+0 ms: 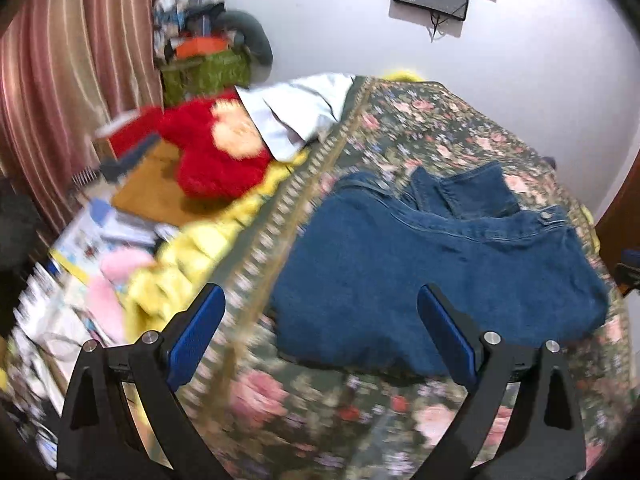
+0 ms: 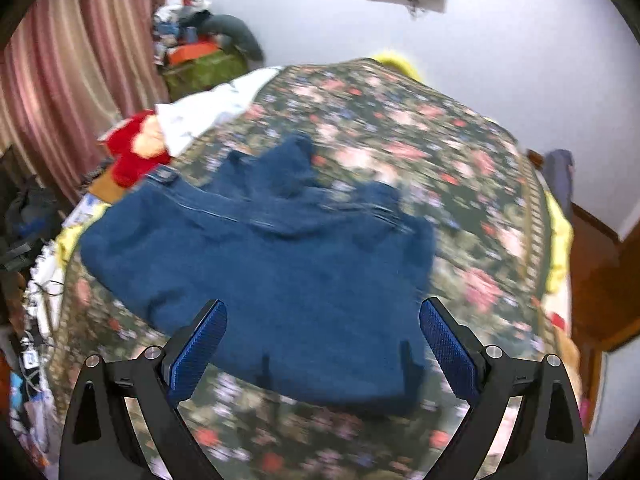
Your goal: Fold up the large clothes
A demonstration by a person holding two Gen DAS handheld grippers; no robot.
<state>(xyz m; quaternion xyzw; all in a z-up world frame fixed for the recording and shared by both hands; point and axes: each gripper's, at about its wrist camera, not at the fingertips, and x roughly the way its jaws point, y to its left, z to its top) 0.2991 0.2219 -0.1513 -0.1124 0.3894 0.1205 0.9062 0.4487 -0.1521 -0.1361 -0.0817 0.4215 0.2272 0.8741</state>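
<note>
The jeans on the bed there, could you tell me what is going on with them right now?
A person is folding clothes with a handheld gripper in each hand. The jeans lie bunched on the floral bedspread, partly folded over themselves. Both the left gripper and the right gripper are open and empty above the near edge of the denim, gripping nothing. A red plush toy and a white garment sit at the far side of the bed.

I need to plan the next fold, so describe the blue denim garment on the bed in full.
The denim garment is mid-blue, heavy-looking cloth with stitched seams and a metal button on a band at its far edge. It lies bunched and partly doubled over on the floral bedspread, one flap sticking up toward the wall. Both open grippers hover at its near edge; neither holds it.
</note>
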